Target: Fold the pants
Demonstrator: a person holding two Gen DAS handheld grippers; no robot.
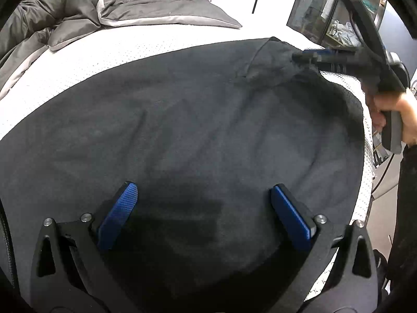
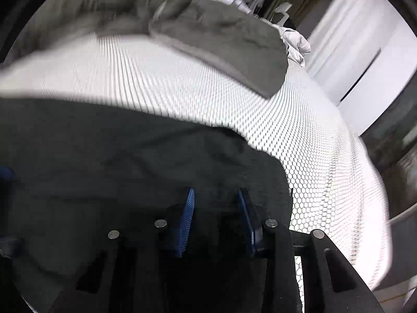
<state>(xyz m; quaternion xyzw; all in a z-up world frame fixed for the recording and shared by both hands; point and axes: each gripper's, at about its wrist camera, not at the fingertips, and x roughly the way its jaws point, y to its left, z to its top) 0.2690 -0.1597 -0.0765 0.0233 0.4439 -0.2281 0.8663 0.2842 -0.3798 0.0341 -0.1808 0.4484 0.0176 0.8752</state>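
Pants (image 1: 182, 120) are lying under the wide-open left claw (image 1: 203, 195); the right claw (image 2: 216, 195), tipping down, is half-closed over cloth, its hand (image 1: 391, 114) showing only in the left view.

Left gripper (image 1: 203, 208) angled down, jaws spread wide, empty. Right gripper (image 2: 216, 217) angled down, jaws narrowly apart, hand (image 1: 396, 114) on its handle.

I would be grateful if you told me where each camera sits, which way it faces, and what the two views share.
Left wrist: on the left claw, angled down over the dark pants; its open blue fingers show, plus the right claw and the hand holding it.
Right wrist: on the right claw, angled down at the pants' edge; only its own fingers show, a gap between them.
Shared: pants, white mattress, grey duvet.
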